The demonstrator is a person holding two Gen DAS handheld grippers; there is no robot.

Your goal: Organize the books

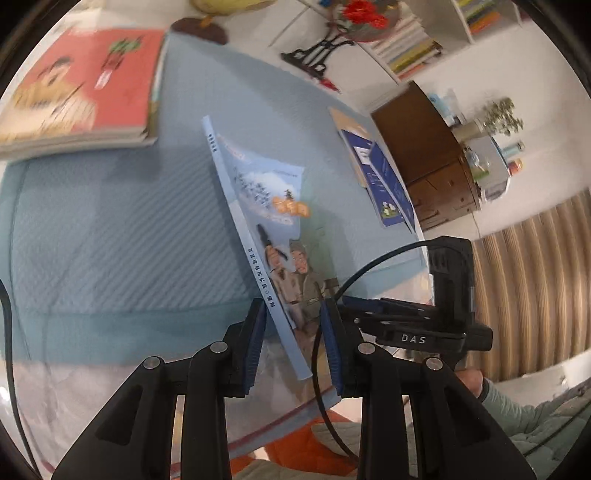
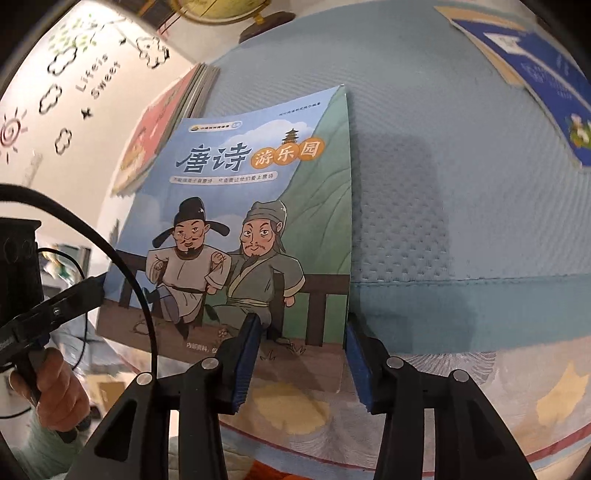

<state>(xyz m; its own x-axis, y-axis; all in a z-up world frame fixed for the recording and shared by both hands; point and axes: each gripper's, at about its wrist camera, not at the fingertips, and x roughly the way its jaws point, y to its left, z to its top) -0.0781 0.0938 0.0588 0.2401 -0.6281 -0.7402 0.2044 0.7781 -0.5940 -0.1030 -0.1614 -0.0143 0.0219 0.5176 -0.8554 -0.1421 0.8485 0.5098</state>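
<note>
Blue pads of the left gripper (image 1: 293, 343) clamp the spine edge of the picture book (image 1: 273, 236), held tilted above the blue table mat (image 1: 110, 221). In the right view, the right gripper (image 2: 299, 354) straddles the book's lower right corner, its pads off the cover. Farther off, a red-covered stack (image 1: 85, 85) lies upper left and a dark blue book (image 1: 380, 173) right of centre.

A worktop (image 1: 110, 229) under a light-blue textured cloth carries a red-covered book stack (image 1: 85, 88), a dark-blue booklet (image 1: 384, 181) and a globe's base (image 1: 199, 29).
</note>
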